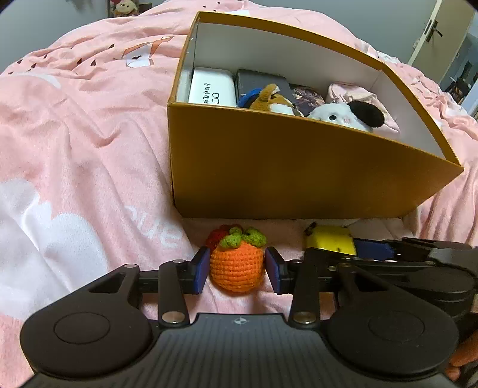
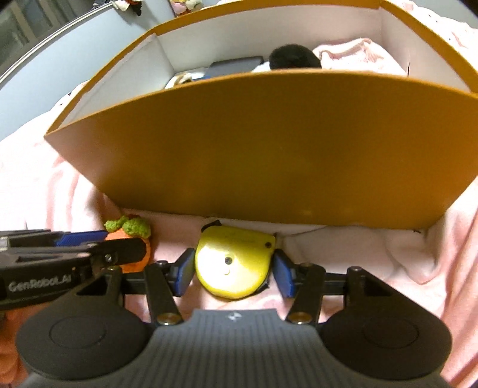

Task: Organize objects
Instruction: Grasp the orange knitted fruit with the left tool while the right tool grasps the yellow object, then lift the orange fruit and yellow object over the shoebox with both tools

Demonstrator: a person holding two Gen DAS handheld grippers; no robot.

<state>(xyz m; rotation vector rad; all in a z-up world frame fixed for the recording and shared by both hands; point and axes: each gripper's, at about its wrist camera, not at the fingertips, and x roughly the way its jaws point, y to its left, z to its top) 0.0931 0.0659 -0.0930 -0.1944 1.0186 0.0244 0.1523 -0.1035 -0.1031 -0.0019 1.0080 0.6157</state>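
The left gripper is pinching the soft crocheted orange at its middle; the right gripper is bracketing the rigid, likely slippery yellow tape measure; contact unclear.

A bed with a pink quilt, printed in white shapes, fills my view under dim indoor light. Behind it runs a grey-blue wall. At the far right stands a pale door with a dark handle, possibly ajar.
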